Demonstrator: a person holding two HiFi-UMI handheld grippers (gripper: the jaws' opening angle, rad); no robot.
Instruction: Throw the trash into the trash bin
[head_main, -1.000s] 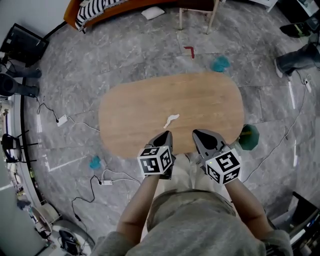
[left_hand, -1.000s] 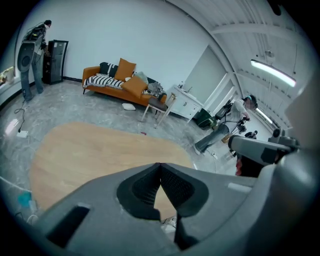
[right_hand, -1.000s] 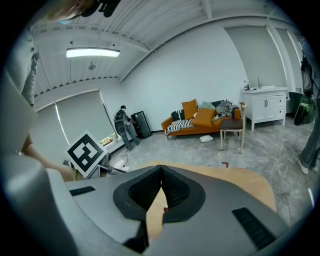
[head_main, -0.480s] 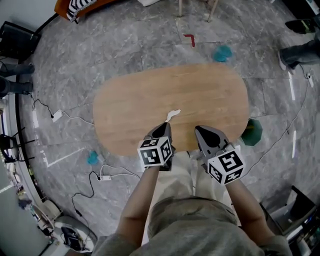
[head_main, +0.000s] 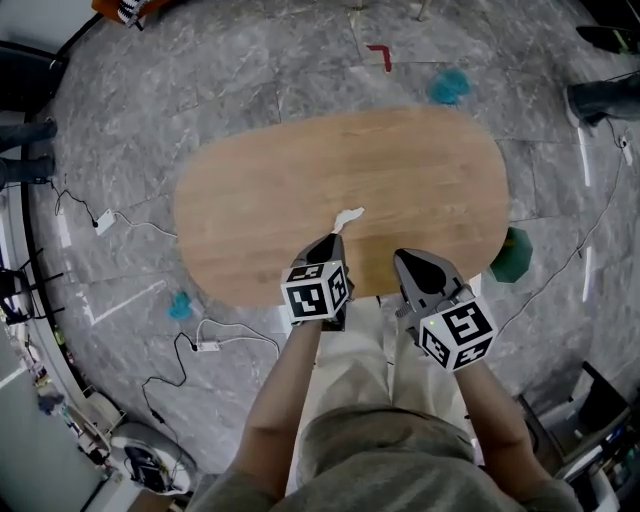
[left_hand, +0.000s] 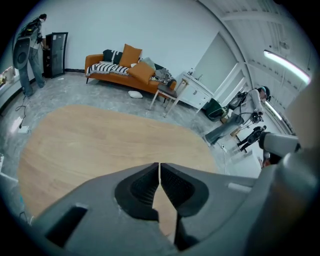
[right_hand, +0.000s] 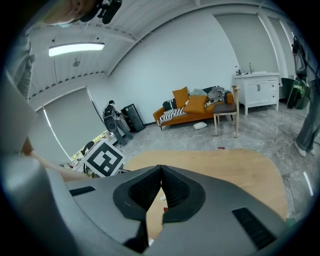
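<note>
Wooden table (head_main: 400, 180) holds white scrap (head_main: 348, 216) near left tool (head_main: 333, 241)

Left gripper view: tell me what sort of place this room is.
Likely a lounge-style room used as a test or recording space: an orange sofa with cushions, an oval wooden table, and loose cables on the grey stone floor.
</note>
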